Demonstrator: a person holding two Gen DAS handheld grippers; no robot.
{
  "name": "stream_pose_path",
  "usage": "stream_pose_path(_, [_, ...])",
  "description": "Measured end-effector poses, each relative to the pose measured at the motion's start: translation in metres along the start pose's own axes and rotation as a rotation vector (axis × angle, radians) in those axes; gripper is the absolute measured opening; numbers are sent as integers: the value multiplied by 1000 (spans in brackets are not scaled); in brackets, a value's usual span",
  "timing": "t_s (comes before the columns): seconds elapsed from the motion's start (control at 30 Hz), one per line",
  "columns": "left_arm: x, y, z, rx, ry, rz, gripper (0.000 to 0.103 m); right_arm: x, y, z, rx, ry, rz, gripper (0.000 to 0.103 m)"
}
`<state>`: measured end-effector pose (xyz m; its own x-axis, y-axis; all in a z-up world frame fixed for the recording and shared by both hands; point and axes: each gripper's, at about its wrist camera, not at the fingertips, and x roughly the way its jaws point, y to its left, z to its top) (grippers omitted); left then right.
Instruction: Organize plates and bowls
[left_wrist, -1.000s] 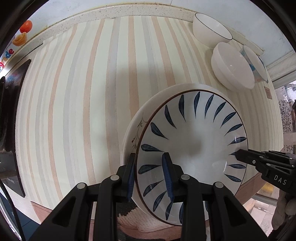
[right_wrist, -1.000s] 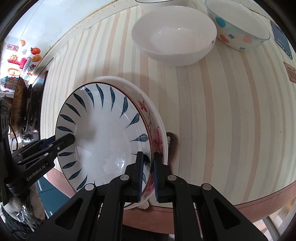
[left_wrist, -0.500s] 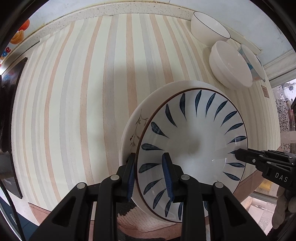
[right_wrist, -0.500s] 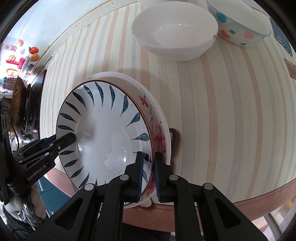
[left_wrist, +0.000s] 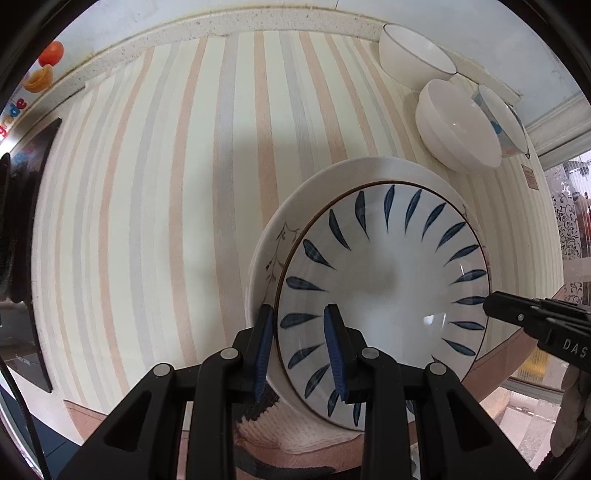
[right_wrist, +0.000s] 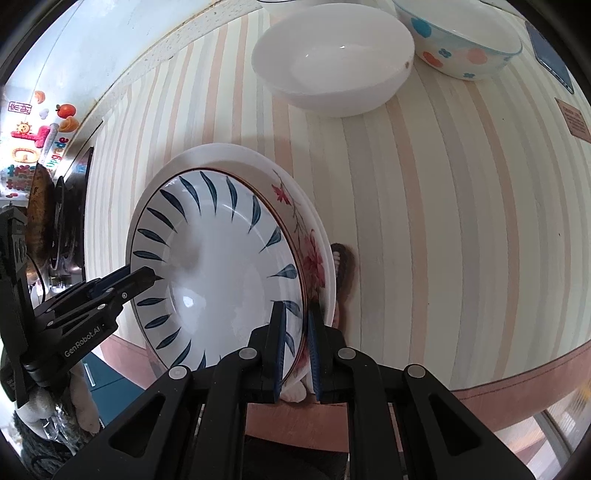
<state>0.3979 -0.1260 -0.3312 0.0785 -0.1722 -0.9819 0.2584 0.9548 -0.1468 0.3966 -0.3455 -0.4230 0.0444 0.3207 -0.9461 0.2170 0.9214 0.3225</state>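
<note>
A blue-leaf plate (left_wrist: 384, 291) (right_wrist: 221, 266) lies nested in a larger white floral plate (left_wrist: 273, 254) (right_wrist: 314, 254). Both grippers hold this stack above the striped table near its front edge. My left gripper (left_wrist: 301, 347) is shut on the rims of both plates at the stack's left side; it also shows in the right wrist view (right_wrist: 144, 275). My right gripper (right_wrist: 295, 343) is shut on the rims at the right side; it also shows in the left wrist view (left_wrist: 495, 306). Three bowls stand at the back: a white bowl (left_wrist: 456, 127) (right_wrist: 332, 59), a dotted bowl (left_wrist: 502, 118) (right_wrist: 465, 40) and a dark-rimmed white bowl (left_wrist: 413, 55).
The striped table (left_wrist: 166, 184) (right_wrist: 461, 221) stretches left and back to a speckled edge. A dark stove and pan (right_wrist: 44, 221) stand at the far left. A phone (right_wrist: 550, 59) and a brown card (right_wrist: 574, 120) lie at the right.
The plate stack has shifted a little with both grippers; the bowls appear slightly nearer in the right wrist view. Both grips are unchanged.
</note>
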Motion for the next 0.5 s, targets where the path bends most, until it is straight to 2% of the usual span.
stream_pose_path(0.23, [-55, 0, -33, -8, -100, 22, 25, -24, 5, -13, 0, -56, -5, 14])
stream_pose_path(0.5, [-124, -4, -79, -11, -186, 9, 25, -81, 42, -71, -53, -180, -42, 14])
